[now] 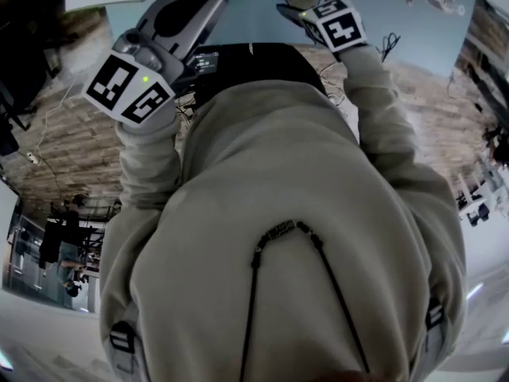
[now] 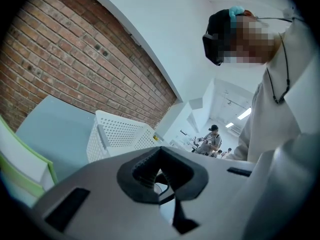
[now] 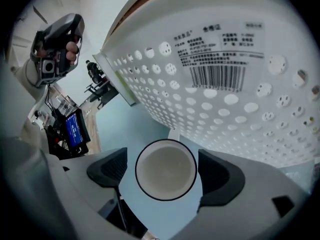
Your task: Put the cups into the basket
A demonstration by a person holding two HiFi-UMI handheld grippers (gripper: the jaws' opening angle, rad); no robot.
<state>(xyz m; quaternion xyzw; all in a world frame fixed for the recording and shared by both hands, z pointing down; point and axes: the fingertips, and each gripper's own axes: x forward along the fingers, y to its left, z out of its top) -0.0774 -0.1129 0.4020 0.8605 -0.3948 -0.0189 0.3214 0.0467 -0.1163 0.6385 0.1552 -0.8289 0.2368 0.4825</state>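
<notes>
Basket [image 3: 165, 79], white and perforated, stood on the pale blue table [image 3: 150, 126]; its inside was not shown. One white cup [image 3: 166, 170] stood upright on the table just beside it, between the wide-spread jaws of the right gripper [image 3: 164, 174], untouched. The left gripper [image 2: 160, 151] was closed and apparently empty. Grasping the cup and moving it into the basket evidently remained.

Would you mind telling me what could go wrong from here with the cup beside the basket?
1. The right claw is open around the cup, which sits nearer one pad than the other. Closing off-centre might nudge or tip it on the table.
2. The basket wall stands close beside the cup, so the claw may bump it on the lift.
</notes>
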